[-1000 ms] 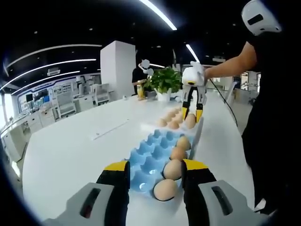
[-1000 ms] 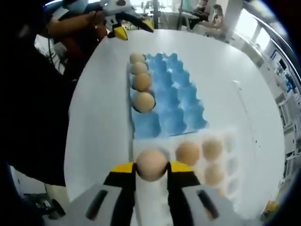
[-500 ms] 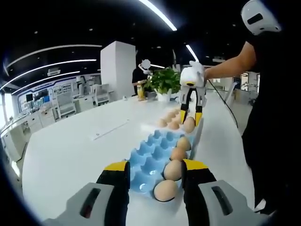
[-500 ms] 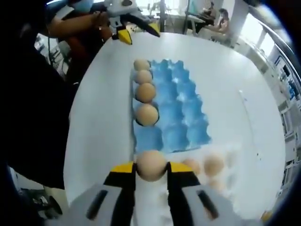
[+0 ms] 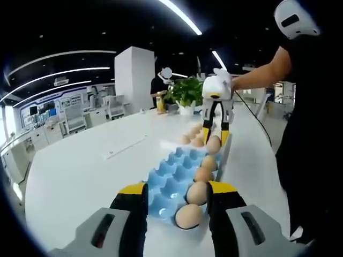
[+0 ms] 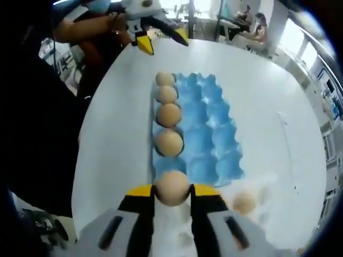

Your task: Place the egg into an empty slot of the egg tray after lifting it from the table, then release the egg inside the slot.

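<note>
Two yellow-tipped tongs work over one white table; the right gripper is clamped on a brown egg, held by its sides between the pads and carried in the air just short of the near end of the blue egg tray, a grip that leaves the egg's underside free to settle into a cup.

Beyond those jaws, four eggs fill the tray's left-hand column in the right gripper view; the cup nearest the tongs in that same column looks empty, so it is the likely target, and the egg seems to hang almost above it; the other columns are bare blue cups. To the right of the jaws, beside the tray's near end, loose eggs lie blurred on what may be a clear tray, apparently the supply.

At the tray's far end the left gripper rests idle, its jaws standing wide with nothing between them, framing the tray's end from low over the table, probably parked clear of the placing arm. From the left gripper view the right gripper appears beyond the tray, pointing down with the egg at its tips, the person's arm reaching in from the right. Farther back stand a potted plant and an office with desks.
</note>
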